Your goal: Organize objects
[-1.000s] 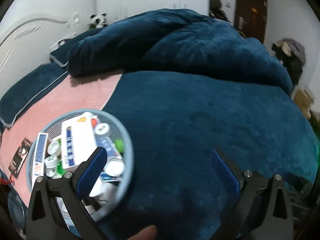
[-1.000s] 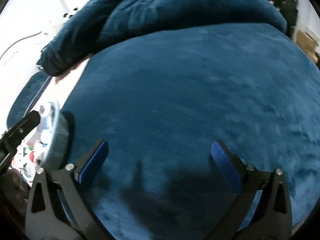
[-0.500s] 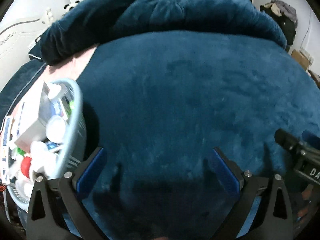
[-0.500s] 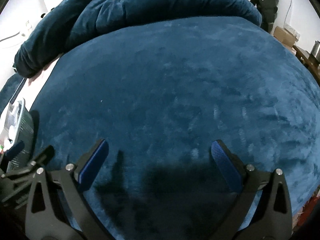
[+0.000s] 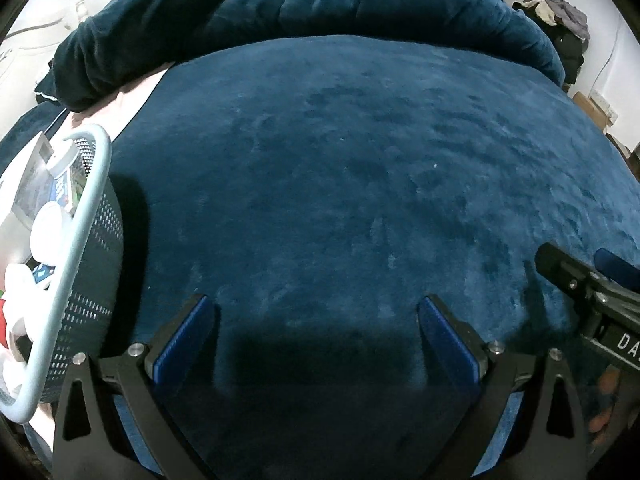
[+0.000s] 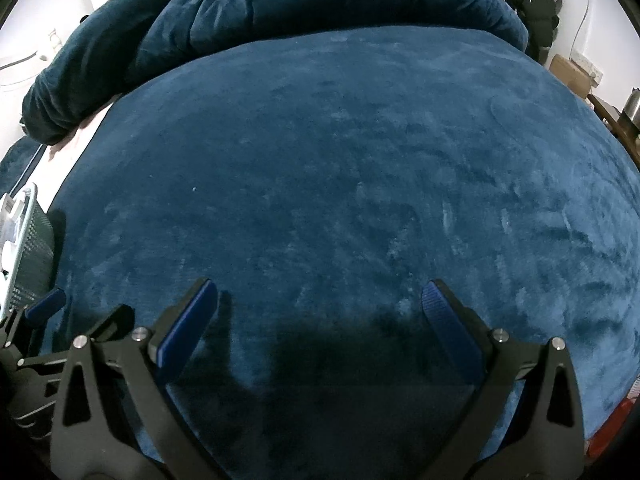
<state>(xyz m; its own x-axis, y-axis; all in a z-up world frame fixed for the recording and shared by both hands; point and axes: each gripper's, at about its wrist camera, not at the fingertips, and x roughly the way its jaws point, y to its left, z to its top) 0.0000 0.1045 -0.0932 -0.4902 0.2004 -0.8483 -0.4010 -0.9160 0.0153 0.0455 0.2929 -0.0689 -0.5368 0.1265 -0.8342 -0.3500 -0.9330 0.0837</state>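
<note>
The left hand-held gripper (image 5: 316, 336) has swung away from the basket (image 5: 86, 216) over the last second. A second ago its fingers hung right over the basket's contents; now the basket sits at the far left edge of its view, and the gripper faces bare blue blanket (image 5: 360, 168). The right hand-held gripper (image 6: 320, 320) has also turned, so the basket (image 6: 30, 240) is now only a sliver at its left edge. Both grippers are spread wide with nothing between their pads, hovering low over the blanket and casting shadows on it.

This probably means an item has just gone into the basket and the hands are pulling back. No loose object shows on the blanket in either view, so the sorting may be near its end, or the next item lies out of frame.

The basket is a round, perforated tub with a pale blue rim, standing on the bed at the blanket's left edge. It is packed full: a white and blue box (image 5: 32, 184), white caps (image 5: 48, 224) and something red (image 5: 3, 316) at the bottom left. A bunched duvet (image 5: 320, 4) lies at the far end of the bed.
</note>
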